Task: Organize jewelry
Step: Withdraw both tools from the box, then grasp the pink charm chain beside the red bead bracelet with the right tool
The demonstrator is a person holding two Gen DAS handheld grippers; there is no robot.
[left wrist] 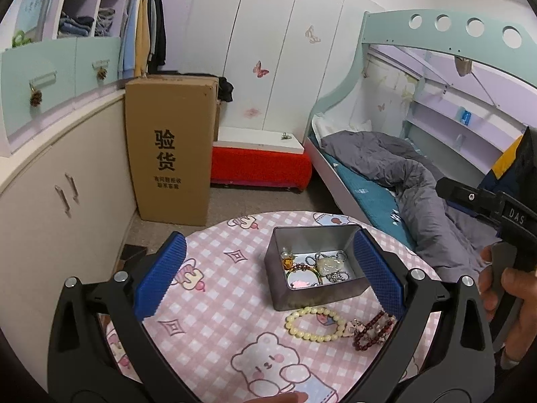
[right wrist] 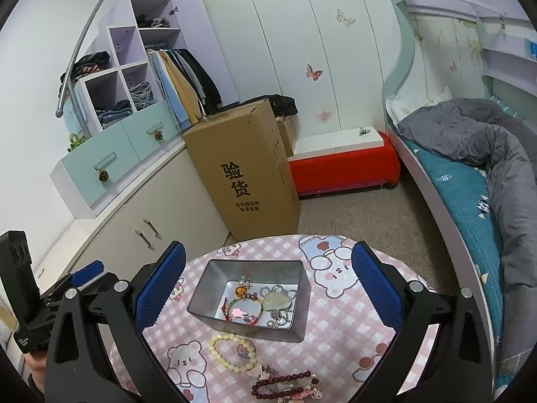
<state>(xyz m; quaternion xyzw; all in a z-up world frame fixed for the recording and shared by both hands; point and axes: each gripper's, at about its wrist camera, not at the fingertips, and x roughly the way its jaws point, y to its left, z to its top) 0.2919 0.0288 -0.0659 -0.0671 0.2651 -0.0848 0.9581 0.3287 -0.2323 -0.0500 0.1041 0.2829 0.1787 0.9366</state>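
Note:
An open metal tin (left wrist: 312,297) (right wrist: 201,294) stands on a round table with a pink checked cloth (left wrist: 214,305) (right wrist: 339,322). Inside lie a jade pendant on a chain (left wrist: 329,264) (right wrist: 280,301), a green bangle (right wrist: 243,307) and small charms. In front of the tin lie a cream bead bracelet (left wrist: 315,324) (right wrist: 231,351) and a dark red bead bracelet (left wrist: 372,330) (right wrist: 285,386). My left gripper (left wrist: 268,278) is open and empty, hovering around the tin. My right gripper (right wrist: 268,288) is open and empty, above the tin.
A tall cardboard box (left wrist: 169,147) (right wrist: 245,171) stands on the floor behind the table. A cabinet (left wrist: 50,201) is to the left, a bunk bed with a grey duvet (left wrist: 402,174) (right wrist: 476,141) to the right, and a red bench (left wrist: 261,164) at the back.

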